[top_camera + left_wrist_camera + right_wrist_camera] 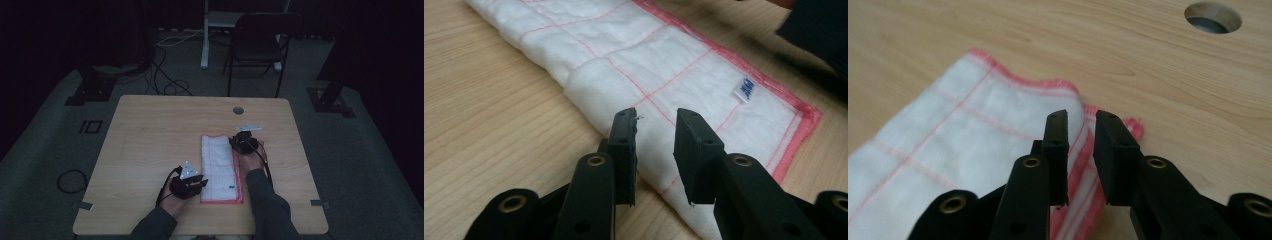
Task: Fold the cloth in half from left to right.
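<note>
Two grippers flank a folded cloth [220,167] lying lengthwise on the table [150,135]: left gripper [192,184] near corner, right gripper [241,142] far corner. Left gripper view: jaws spread, folded edge [594,107] between, unpinched. Right gripper view: jaws spread, straddling red hem [1080,150]; cable hole [1213,19] beyond.

A round cable hole [238,110] sits near the far edge of the light wooden tabletop [155,130], right of centre. Beyond that edge stand a dark folding chair [257,45] and a white stand [215,30], with loose cables [165,75] across the grey floor [45,145].
</note>
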Available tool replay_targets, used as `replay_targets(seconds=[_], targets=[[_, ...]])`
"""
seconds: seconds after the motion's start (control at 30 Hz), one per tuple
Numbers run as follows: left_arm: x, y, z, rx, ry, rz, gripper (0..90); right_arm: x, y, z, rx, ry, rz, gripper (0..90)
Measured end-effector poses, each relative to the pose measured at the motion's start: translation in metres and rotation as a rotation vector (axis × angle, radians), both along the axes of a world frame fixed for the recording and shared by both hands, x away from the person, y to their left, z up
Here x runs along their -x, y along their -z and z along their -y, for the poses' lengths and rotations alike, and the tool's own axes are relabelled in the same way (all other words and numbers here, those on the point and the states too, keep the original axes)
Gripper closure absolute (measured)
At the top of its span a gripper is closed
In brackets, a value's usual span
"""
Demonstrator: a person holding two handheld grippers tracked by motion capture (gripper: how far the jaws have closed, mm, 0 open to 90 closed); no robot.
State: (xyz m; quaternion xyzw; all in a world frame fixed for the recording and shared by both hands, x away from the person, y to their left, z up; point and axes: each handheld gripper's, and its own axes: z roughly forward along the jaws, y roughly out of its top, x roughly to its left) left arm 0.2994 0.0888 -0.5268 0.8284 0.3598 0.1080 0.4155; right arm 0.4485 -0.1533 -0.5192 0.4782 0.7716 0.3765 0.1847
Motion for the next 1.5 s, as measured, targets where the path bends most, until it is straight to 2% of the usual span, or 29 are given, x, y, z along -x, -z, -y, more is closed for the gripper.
replay_targets(seconds=[0.07,0.17,0.27,0.33,0.47,0.6,0.67,0.73,0.83,0.93,1.13,1.37,1.5], targets=[[0.0,0.002,0.001,-0.006,0.002,-0.005,72.4,-0.007,0.004,-0.002,-0.017,0.01,-0.035,69.7],[0.0,0.006,0.003,-0.019,0.006,-0.02,72.7,-0.016,0.012,-0.005,-0.015,0.008,-0.08,67.9],[0.0,0.008,0.004,-0.033,0.009,-0.03,72.8,-0.018,0.015,-0.006,-0.028,-0.007,-0.099,82.5],[0.0,0.009,0.004,-0.034,0.009,-0.033,72.9,-0.015,0.01,-0.006,-0.017,-0.023,-0.068,86.2],[0.0,0.011,0.005,-0.045,0.01,-0.038,73.5,-0.005,-0.005,-0.005,0.016,-0.019,0.004,86.8],[0.001,0.012,0.006,-0.055,0.012,-0.042,73.8,-0.001,-0.017,-0.002,0.087,0.008,0.04,86.5],[0.001,0.012,0.005,-0.055,0.013,-0.043,73.8,-0.001,-0.017,-0.001,0.138,0.013,0.05,79.6],[0.002,0.012,0.005,-0.053,0.011,-0.042,73.7,-0.003,-0.015,0.001,0.203,0.049,0.073,71.5],[0.002,0.012,0.005,-0.051,0.015,-0.044,73.4,-0.006,-0.016,0.01,0.167,0.101,0.067,67.4],[0.001,0.011,0.004,-0.046,0.009,-0.038,71.5,-0.006,-0.016,0.015,0.151,0.098,0.067,65.1],[-0.008,0.004,-0.002,-0.032,-0.038,-0.009,67.5,-0.005,-0.01,0.02,0.122,0.096,0.049,63.1],[-0.032,-0.009,-0.009,-0.025,-0.081,0.035,64.5,-0.007,-0.005,0.019,0.078,0.089,0.021,61.0],[-0.049,-0.011,-0.011,0.003,-0.117,0.041,63.8,-0.007,-0.003,0.017,0.061,0.082,0.01,60.0]])
